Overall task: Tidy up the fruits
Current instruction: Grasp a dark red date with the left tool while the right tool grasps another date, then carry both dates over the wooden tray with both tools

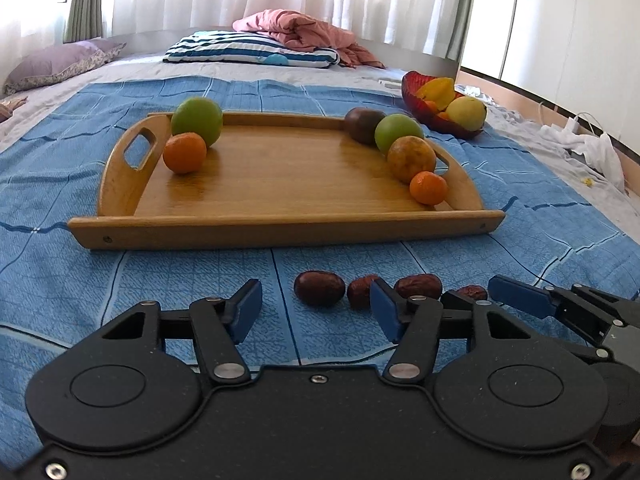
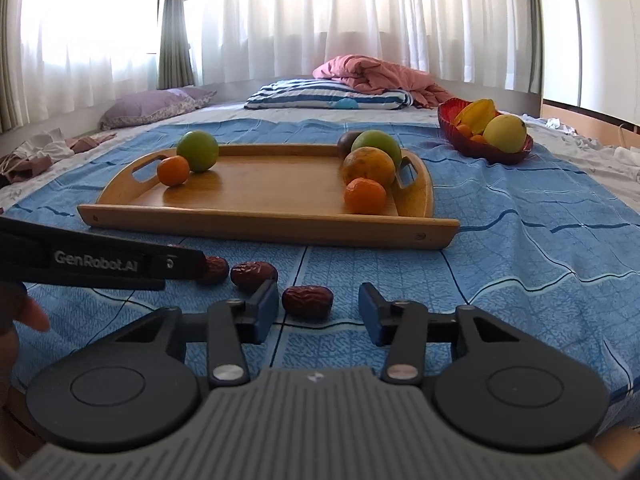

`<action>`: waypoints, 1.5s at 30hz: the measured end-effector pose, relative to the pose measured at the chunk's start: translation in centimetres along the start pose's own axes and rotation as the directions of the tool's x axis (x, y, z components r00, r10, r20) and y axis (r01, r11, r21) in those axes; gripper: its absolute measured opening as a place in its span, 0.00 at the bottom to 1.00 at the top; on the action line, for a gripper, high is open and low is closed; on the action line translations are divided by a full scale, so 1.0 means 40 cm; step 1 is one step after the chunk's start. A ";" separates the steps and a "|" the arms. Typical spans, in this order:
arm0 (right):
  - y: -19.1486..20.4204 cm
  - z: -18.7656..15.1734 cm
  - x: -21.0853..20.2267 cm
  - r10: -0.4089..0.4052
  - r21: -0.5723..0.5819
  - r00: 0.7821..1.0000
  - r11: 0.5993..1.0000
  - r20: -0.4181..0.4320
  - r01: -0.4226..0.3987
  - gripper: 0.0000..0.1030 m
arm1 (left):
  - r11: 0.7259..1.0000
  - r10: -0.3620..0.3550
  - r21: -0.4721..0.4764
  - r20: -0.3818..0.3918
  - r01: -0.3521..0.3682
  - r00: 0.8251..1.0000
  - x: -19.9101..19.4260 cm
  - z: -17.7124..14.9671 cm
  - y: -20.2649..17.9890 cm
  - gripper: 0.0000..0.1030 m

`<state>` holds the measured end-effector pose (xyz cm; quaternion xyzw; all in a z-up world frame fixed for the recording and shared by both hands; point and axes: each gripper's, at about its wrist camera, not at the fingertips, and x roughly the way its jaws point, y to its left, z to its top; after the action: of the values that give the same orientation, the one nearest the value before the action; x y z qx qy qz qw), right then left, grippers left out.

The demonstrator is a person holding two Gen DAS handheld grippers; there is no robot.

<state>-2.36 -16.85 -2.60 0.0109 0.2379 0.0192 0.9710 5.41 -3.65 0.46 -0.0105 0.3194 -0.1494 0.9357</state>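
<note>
Several dark red dates lie in a row on the blue cloth in front of the wooden tray (image 1: 280, 228). My left gripper (image 1: 316, 301) is open and straddles the leftmost date (image 1: 319, 288); its pads do not touch it. My right gripper (image 2: 318, 305) is open too, with the rightmost date (image 2: 307, 301) between its fingers, close to the left pad. Two more dates (image 2: 253, 275) lie between the grippers. On the tray, a green fruit (image 1: 197, 121) and an orange (image 1: 184, 153) sit at the left; a dark fruit, a green one, a yellowish orange (image 1: 411, 159) and a small orange sit at the right.
A red bowl (image 2: 452, 116) with a yellow fruit, a starfruit and small oranges stands at the far right of the bed. Pillows and a pink quilt (image 2: 372, 72) lie at the back under the curtains. Crumpled white cloth (image 1: 592, 148) lies by the right edge.
</note>
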 end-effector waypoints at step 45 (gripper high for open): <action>0.050 -0.004 -0.001 -0.105 0.089 0.993 0.991 0.054 0.100 0.31 | 0.997 0.068 -0.027 0.038 -0.067 0.997 -0.020 0.015 0.007 0.26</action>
<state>-2.53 -14.86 -2.65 0.0412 0.2102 -0.0412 0.9759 5.25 -3.19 1.39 -0.0144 0.3030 -0.1133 0.9461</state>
